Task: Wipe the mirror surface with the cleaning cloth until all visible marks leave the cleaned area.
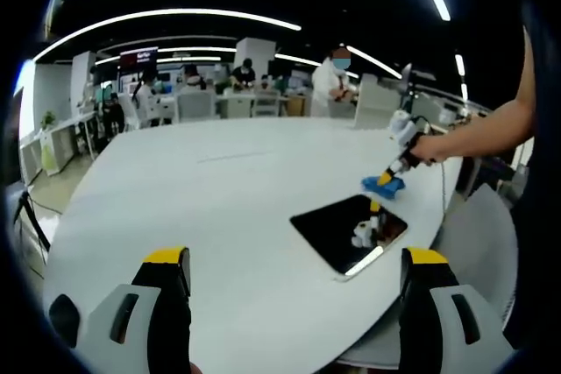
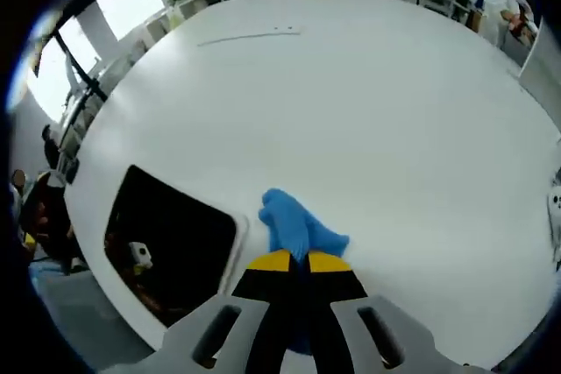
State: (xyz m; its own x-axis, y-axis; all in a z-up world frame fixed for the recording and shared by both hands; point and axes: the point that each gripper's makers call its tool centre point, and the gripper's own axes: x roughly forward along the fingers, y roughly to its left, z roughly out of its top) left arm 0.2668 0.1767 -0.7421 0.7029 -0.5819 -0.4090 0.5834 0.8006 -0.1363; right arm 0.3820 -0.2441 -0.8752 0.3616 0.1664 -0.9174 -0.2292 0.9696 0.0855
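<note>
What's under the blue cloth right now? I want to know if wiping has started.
The blue cloth lies on the white table, just beside the mirror, not on it. The right gripper has its jaws shut on it, covering the cloth's near end.

A plain blue cloth (image 2: 296, 229) lies beside a dark, white-rimmed mirror (image 2: 175, 247) on a white table (image 2: 368, 102).

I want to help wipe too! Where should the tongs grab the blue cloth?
The right tongs are shut on the blue cloth at its bunched near end, coming from above with the loose end on the white table beside the mirror. That looks best: the bunch gives a thick fold to pinch and leaves free cloth to wipe with.
</note>
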